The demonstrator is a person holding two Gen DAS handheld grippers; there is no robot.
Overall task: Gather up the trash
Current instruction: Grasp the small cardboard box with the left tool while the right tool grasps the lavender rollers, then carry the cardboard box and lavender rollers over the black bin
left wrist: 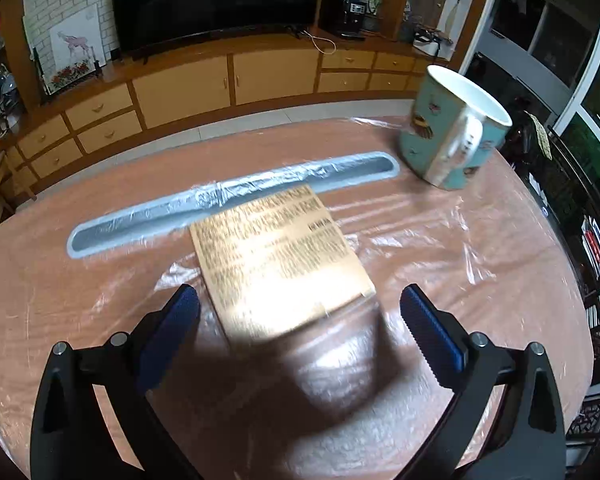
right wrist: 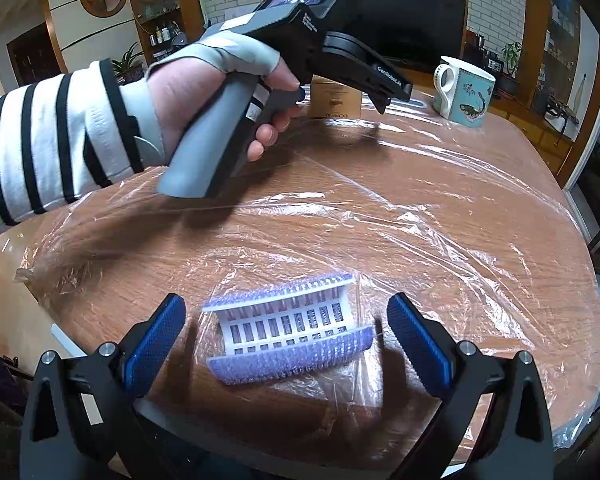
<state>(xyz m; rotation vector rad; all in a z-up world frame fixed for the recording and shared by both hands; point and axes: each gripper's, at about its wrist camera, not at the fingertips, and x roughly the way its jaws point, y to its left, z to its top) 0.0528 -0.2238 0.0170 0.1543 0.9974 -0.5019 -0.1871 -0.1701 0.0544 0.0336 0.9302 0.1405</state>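
Left gripper (left wrist: 298,312) gapes wide over the tan printed cardboard box (left wrist: 278,264); right gripper (right wrist: 286,328) spread apart around the white-and-purple bristled plastic piece (right wrist: 290,334) on the film-covered wooden surface (right wrist: 460,208).

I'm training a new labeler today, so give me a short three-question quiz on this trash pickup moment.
1. True or false: the left gripper is shut on the tan box.
2. Which thing lies between the fingers of the right gripper? A) the mug B) the purple and white plastic piece C) a spoon
3. Fill in: the table is covered with clear plastic ____.

Key: 1 false, since both fingers stand apart beside the box's near end and the box lies flat on the table. 2 B, with the fingers wide open on either side of it. 3 film, wrinkled and shiny over the wood.
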